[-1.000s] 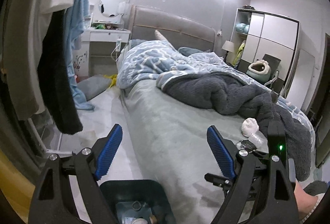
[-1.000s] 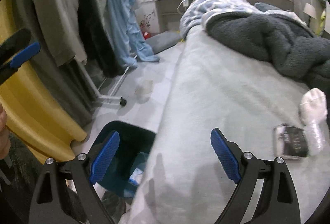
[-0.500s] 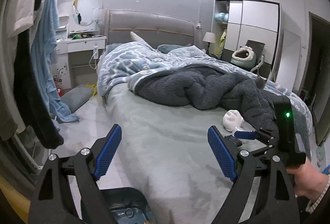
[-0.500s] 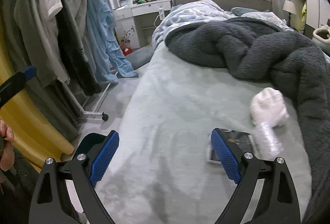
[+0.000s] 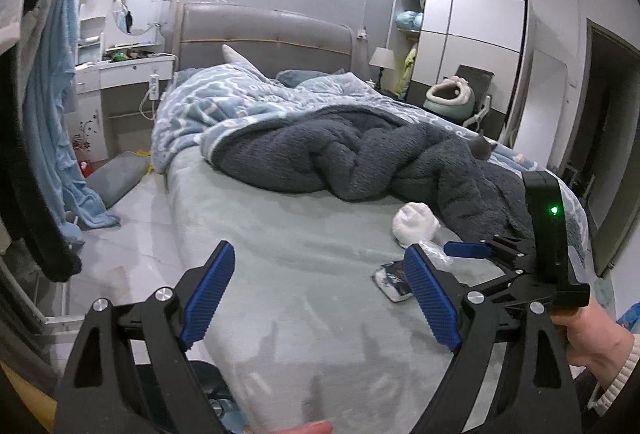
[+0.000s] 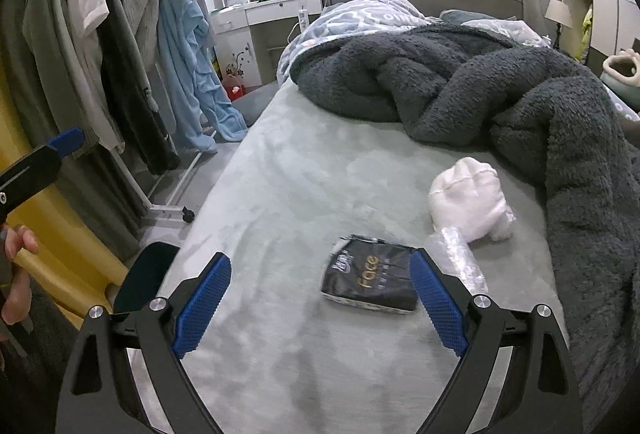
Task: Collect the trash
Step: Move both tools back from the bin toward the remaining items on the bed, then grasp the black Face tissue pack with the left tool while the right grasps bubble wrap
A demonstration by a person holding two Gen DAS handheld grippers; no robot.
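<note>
Lying on the near right part of the bed (image 6: pixel 304 202) are three bits of trash: one black packet (image 6: pixel 370 284) with gold lettering, one strip of clear plastic wrap (image 6: pixel 458 254) just right of it, and one white wad (image 6: pixel 468 198) touching the wrap's far end; all three sit close to the dark grey blanket (image 6: pixel 500 90) heaped across the right and far side. The right gripper (image 6: pixel 320 304) hangs above the sheet with its jaws spread wide and nothing between the pads; the packet lies just beyond its right finger. The left gripper (image 5: pixel 320 294) is spread as well and empty, pointing over the bare sheet; past its right finger the same packet (image 5: pixel 390 280), wrap (image 5: pixel 434 252) and wad (image 5: pixel 416 224) show, with the right gripper (image 5: pixel 466 249) reaching in from the right, held by a hand (image 5: pixel 592 334). One dark bin (image 6: pixel 146 276) stands on the floor at the bed's near left corner. The sheet is a pale grey-green plush; a blue patterned quilt (image 5: pixel 224 106) lies at the far end before a padded headboard (image 5: pixel 264 38). On the left, clothes (image 6: pixel 104 46) hang on a wheeled rack; a white dressing table (image 5: pixel 124 74) with one round mirror (image 5: pixel 140 4) stands at the far left, and one wardrobe (image 5: pixel 464 42) at the far right.
</note>
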